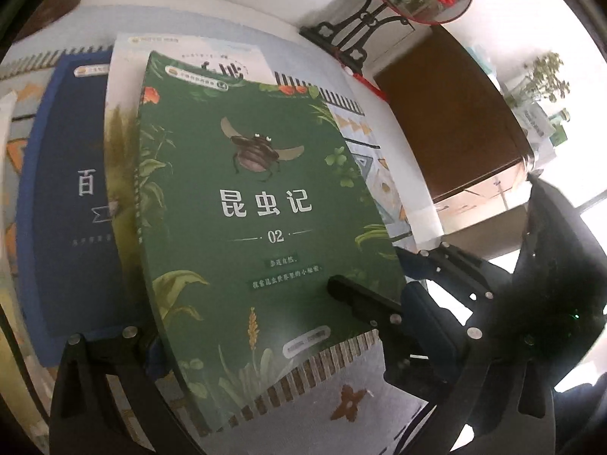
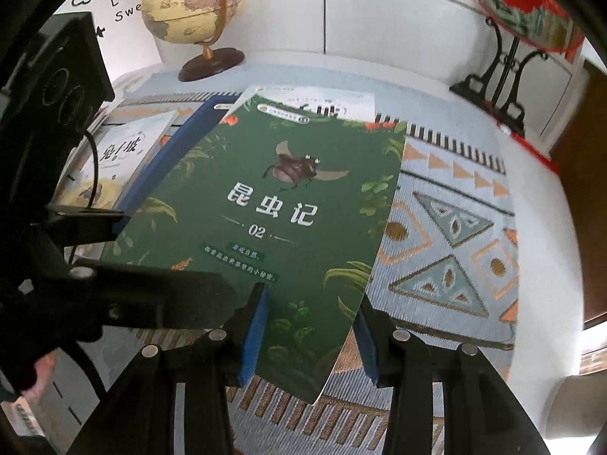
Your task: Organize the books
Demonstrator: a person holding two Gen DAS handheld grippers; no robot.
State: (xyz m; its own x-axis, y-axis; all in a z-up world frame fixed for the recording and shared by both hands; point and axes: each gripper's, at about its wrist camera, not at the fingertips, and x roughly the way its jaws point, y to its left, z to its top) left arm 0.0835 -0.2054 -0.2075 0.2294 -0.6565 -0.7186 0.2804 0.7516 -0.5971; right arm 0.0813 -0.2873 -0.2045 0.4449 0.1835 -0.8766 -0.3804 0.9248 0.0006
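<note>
the green book (image 2: 280, 227), the one with a beetle and "02" on its cover, lies on top of a loose stack on the table (image 2: 538, 303), which is covered by a patterned cloth (image 2: 447, 250). under it sit a white book (image 2: 334, 102) and a blue book (image 2: 167, 159), each sticking out past its upper and left edges. another pale book (image 2: 121, 151) lies further left.

the right gripper (image 2: 309, 337) holds the green book's near corner between its blue-padded fingers (image 2: 254, 337), 1 on each side of the corner; the corner looks raised off the cloth, and the pads appear to pinch it. the left gripper (image 1: 242, 322) reaches in at the book's left edge. 1 of its fingers (image 1: 360, 299) lies over the cover near the bottom, the other sits at the left edge beside the blue book, so they stand spread across the book's lower part; whether they actually squeeze it, i cannot tell.

at the back of the table stand a globe (image 2: 189, 3) and a black stand (image 2: 500, 87) with a round red-flowered fan (image 2: 519, 0).
</note>
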